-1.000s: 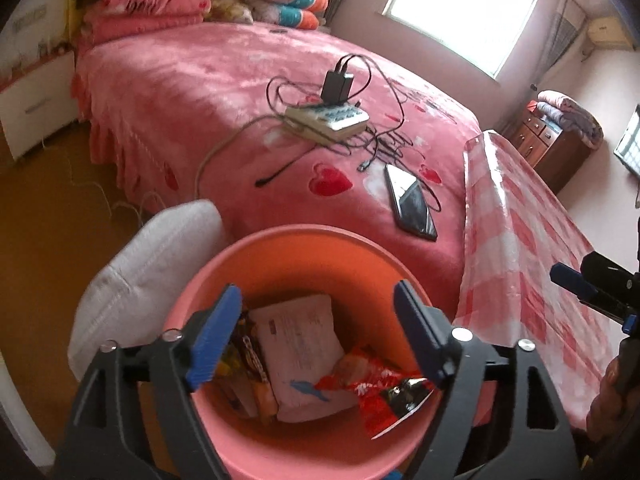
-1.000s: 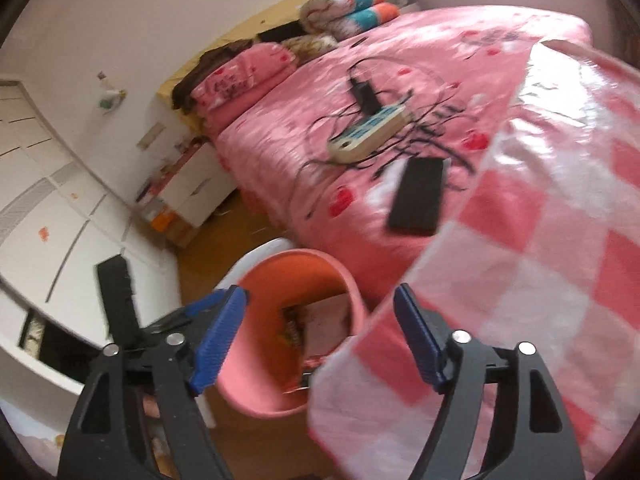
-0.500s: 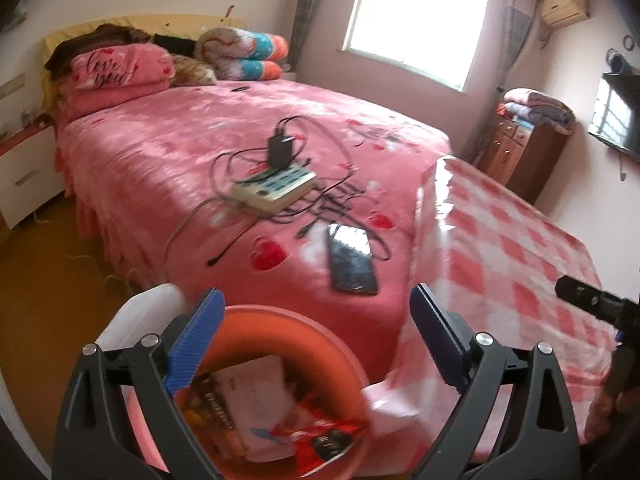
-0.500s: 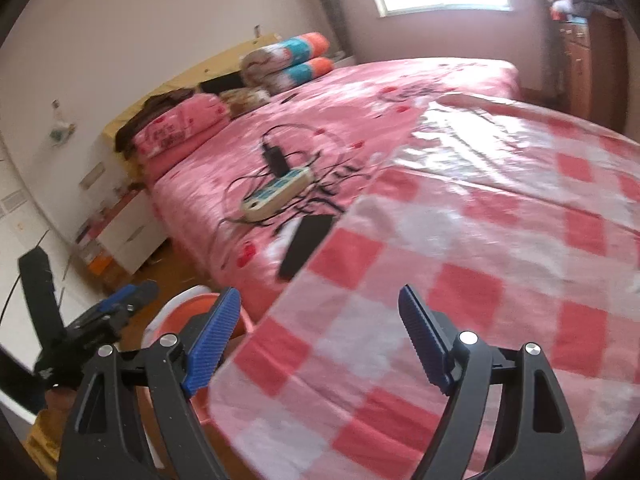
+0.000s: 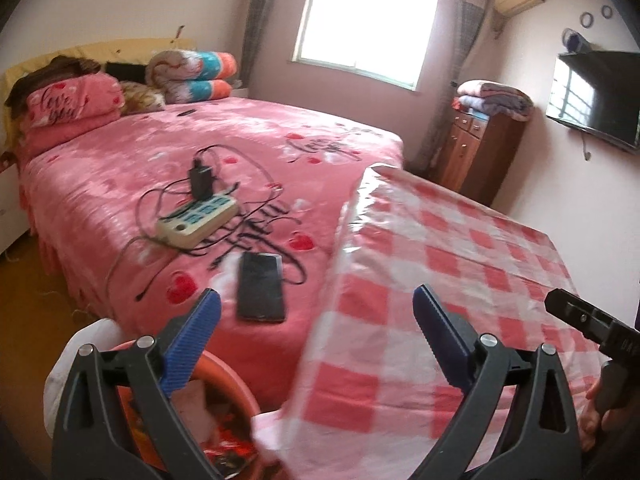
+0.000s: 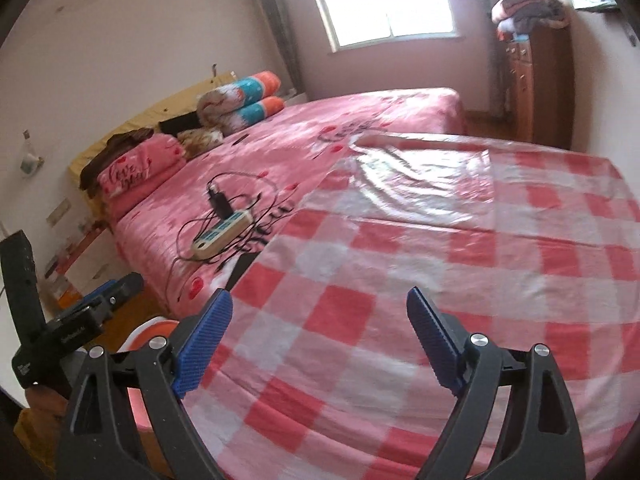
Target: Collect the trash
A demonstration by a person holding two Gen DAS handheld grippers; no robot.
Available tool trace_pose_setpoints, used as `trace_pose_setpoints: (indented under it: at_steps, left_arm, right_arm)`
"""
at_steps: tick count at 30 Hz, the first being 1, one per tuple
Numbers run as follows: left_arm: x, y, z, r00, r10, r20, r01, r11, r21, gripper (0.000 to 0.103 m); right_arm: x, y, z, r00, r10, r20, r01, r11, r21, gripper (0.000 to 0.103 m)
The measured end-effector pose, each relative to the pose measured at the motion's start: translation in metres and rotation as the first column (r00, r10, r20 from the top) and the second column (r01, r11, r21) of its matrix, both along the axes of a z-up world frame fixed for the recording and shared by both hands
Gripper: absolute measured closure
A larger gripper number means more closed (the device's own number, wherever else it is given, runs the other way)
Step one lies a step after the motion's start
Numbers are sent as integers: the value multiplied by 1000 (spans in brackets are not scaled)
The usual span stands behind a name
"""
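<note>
An orange bin (image 5: 224,376) with wrappers and paper (image 5: 224,452) inside sits at the lower left of the left wrist view, partly behind my fingers. My left gripper (image 5: 316,336) hangs above its rim and the table edge, jaws opening, nothing between them. My right gripper (image 6: 320,336) is over the red-and-white checked tablecloth (image 6: 440,260), jaws also opening and empty. The bin's rim (image 6: 154,326) peeks out at the lower left of the right wrist view. No loose trash shows on the cloth.
A pink bed (image 5: 200,160) carries a power strip (image 5: 198,218) with tangled cables and a dark phone (image 5: 260,286). Folded bedding (image 5: 192,74) lies at the headboard. A wooden dresser (image 5: 476,152) and a wall TV (image 5: 596,96) stand at the far right.
Both grippers have risen and swung right, away from the bin and over the checked table. The bin has dropped to the frame's lower left. Both pairs of jaws have spread wider.
</note>
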State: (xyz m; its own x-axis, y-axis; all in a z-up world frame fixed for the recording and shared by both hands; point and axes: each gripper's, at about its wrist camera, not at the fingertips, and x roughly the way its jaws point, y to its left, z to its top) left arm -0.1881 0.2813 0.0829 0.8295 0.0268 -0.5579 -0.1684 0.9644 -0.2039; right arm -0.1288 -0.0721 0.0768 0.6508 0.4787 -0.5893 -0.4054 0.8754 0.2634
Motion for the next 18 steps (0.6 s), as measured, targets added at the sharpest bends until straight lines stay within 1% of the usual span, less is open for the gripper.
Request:
trace_pose_setpoints:
  at_steps: [2, 10, 13, 18]
  left_arm:
    - [5, -12, 5, 1000, -23, 8, 23, 1000, -1, 4]
    - [22, -61, 27, 994, -97, 48, 97, 995, 4, 4]
    - [27, -81, 36, 992, -111, 65, 110, 993, 31, 4]
    - [34, -107, 46, 986, -144, 83, 140, 989, 52, 4]
  right_arm:
    - [-3, -11, 4, 999, -25, 20, 25, 1000, -13, 15]
    - [-14, -60, 16, 989, -134, 61, 135, 991, -13, 15]
    - [-21, -77, 22, 980, -178, 86, 180, 984, -18, 15]
    - [-34, -103, 32, 961, -240, 136, 246, 969, -29, 15]
